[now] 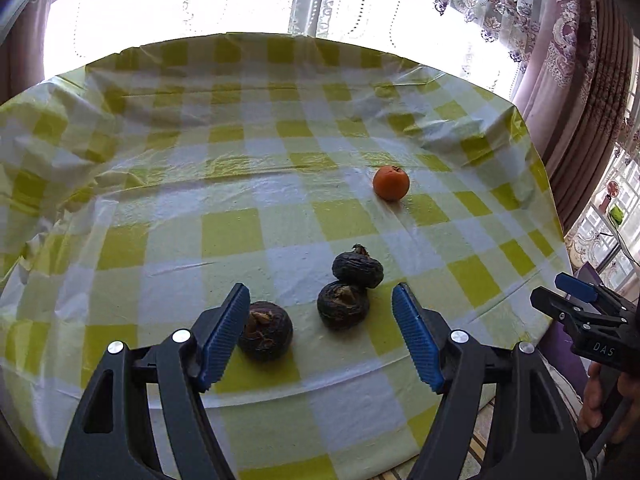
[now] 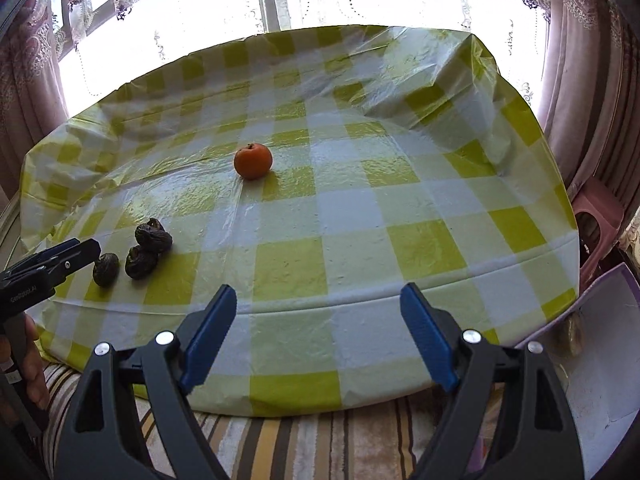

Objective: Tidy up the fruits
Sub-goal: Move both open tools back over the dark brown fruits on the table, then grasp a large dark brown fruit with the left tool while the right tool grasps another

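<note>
Two handheld tools hover at the near edge of a tabletop [image 1: 140, 248] covered in a yellow-and-white checked plastic cloth, with a bright curtained window behind. The left tool [image 1: 320, 336] is spread wide and holds nothing; its left blue pad sits just beside the nearest of three dark, wrinkled fruits [image 1: 265, 336]. The other two dark fruits [image 1: 343, 311] and [image 1: 357, 269] touch each other just beyond. A lone orange fruit [image 1: 391, 183] stands well apart, farther back and to the right. The right tool [image 2: 318, 336] is also wide open and empty, held back over the tabletop's edge, lined up roughly toward the orange fruit [image 2: 253, 161].

Likely risks: the round fruits may roll if a pad nudges one rather than closing around it, and the nearest dark fruit sits close to the edge, so a push could send it off. The slick, creased cloth may shift or bunch under a tool. Closing hard could crush the shrivelled fruits
</note>
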Action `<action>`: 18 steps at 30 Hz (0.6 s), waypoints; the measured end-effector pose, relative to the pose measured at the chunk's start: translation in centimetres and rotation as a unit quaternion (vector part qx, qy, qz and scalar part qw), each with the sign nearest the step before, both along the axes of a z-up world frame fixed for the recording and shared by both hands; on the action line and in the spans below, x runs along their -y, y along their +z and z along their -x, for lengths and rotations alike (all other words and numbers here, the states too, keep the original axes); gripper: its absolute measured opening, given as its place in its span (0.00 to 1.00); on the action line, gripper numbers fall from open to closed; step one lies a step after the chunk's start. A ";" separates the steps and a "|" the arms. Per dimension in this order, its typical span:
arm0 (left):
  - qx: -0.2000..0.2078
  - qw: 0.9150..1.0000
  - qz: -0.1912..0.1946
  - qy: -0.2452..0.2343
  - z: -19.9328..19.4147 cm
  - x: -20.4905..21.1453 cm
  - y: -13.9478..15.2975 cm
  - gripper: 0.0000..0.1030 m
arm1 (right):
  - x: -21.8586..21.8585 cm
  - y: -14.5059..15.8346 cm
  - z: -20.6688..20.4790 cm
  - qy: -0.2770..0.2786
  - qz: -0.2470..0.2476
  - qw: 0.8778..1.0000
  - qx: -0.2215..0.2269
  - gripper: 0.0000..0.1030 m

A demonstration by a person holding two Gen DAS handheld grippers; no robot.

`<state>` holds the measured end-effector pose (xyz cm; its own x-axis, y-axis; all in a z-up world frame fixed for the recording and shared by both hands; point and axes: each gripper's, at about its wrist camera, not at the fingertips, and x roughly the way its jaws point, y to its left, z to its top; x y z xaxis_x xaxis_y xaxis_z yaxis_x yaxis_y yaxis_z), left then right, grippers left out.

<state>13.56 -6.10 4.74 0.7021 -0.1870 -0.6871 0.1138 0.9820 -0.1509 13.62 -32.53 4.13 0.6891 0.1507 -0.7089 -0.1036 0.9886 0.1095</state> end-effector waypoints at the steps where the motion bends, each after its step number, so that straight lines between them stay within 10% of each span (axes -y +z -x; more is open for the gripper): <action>1: -0.006 1.000 0.004 0.008 -0.1 -0.7 -0.3 0.70 | -0.5 0.0 -0.1 0.005 -0.001 1.000 0.000 0.82; 18: -0.054 0.998 0.019 0.016 -1.0 -3.2 -3.6 0.58 | -7.7 -0.4 -2.2 0.064 -0.014 0.998 -0.004 0.82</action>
